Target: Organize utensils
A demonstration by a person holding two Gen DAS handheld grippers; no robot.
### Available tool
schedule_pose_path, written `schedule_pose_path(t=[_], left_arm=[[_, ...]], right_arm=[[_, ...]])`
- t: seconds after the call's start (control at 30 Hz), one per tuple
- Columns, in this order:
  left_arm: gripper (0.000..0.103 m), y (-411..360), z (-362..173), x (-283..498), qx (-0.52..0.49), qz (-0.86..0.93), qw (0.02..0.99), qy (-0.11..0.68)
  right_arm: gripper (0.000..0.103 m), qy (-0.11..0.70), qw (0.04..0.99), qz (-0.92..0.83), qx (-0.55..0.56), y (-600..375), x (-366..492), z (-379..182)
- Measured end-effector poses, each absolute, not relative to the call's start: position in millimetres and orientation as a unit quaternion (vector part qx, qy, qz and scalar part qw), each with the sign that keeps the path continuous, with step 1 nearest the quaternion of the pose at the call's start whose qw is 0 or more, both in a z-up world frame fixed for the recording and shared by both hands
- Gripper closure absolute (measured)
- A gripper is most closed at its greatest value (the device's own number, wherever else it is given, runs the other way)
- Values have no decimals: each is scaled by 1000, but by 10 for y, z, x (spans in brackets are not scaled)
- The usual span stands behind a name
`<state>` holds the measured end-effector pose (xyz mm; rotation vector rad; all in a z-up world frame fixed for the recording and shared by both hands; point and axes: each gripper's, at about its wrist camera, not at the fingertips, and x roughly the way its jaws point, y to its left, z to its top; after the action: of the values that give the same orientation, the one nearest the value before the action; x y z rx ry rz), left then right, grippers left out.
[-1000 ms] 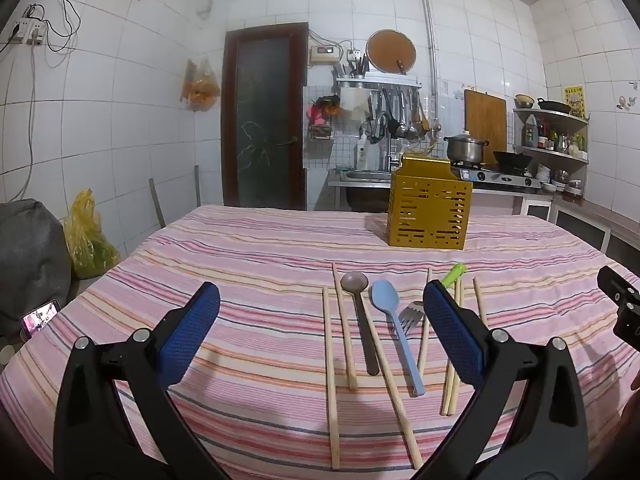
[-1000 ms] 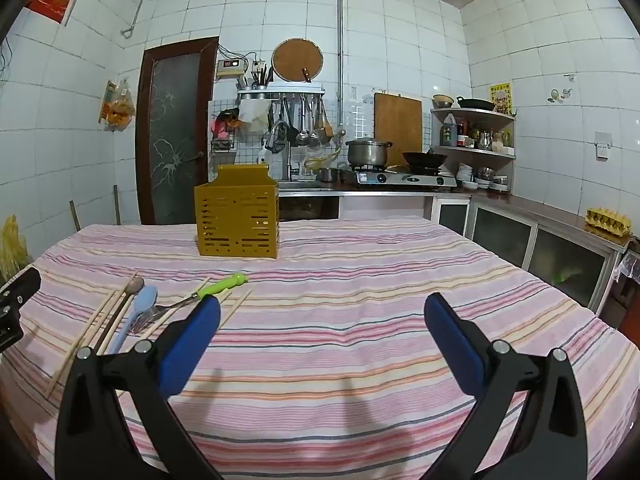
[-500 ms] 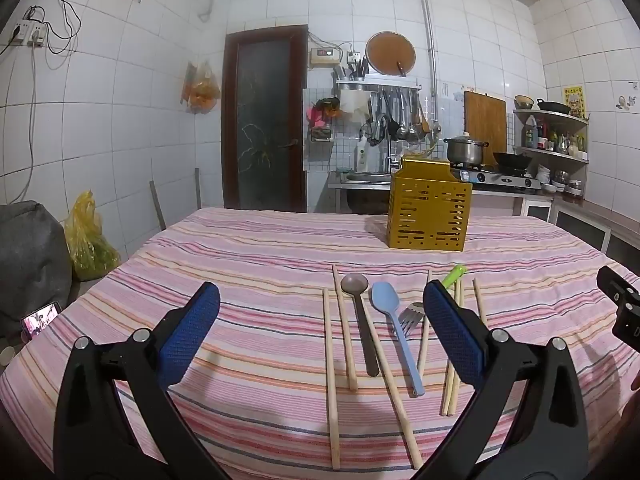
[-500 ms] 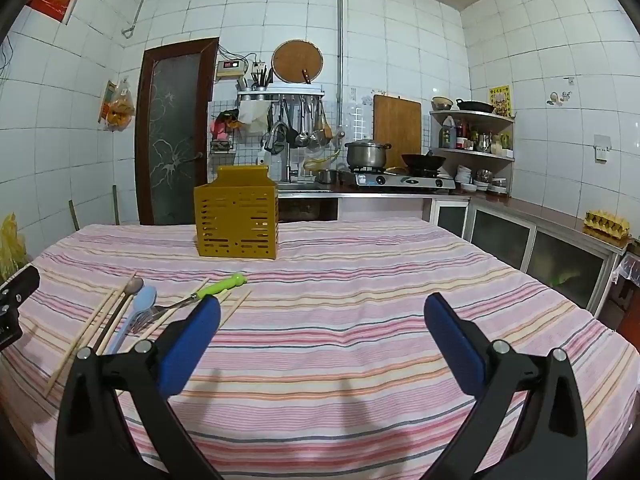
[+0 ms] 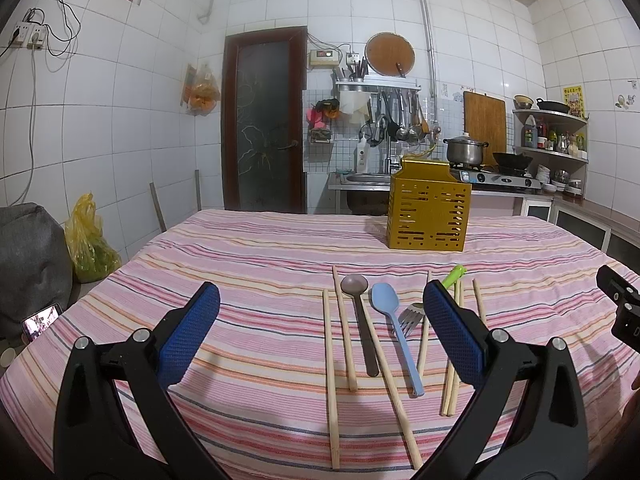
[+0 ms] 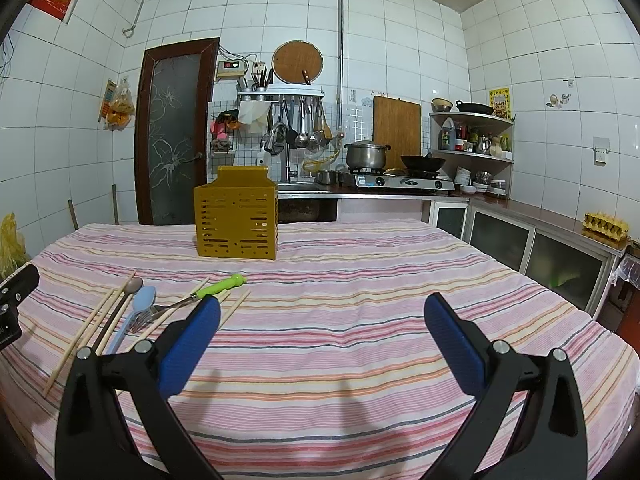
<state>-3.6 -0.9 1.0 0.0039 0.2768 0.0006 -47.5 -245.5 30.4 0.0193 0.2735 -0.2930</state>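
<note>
The spoons, fork and chopsticks (image 5: 352, 336) lie in a row on the counter (image 5: 248, 280), long ways pointing at the yellow basket (image 5: 428, 216). The left hand-held gripper (image 5: 320, 328), wide open and empty, is closest. The right hand-held gripper (image 6: 320, 328), also open and empty, is off beside them.

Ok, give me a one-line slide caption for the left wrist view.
Open left gripper hovers over chopsticks, two spoons and a fork on the striped tablecloth, yellow utensil holder beyond.
</note>
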Motion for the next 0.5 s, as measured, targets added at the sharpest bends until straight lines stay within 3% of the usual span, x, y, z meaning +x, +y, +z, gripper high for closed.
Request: schedule_pose_path(t=[0.5], left_arm=[[5,-23,131,-70,3,0,990,138]], right_arm=[[4,137,980,-147,6,-2450,-440,306]])
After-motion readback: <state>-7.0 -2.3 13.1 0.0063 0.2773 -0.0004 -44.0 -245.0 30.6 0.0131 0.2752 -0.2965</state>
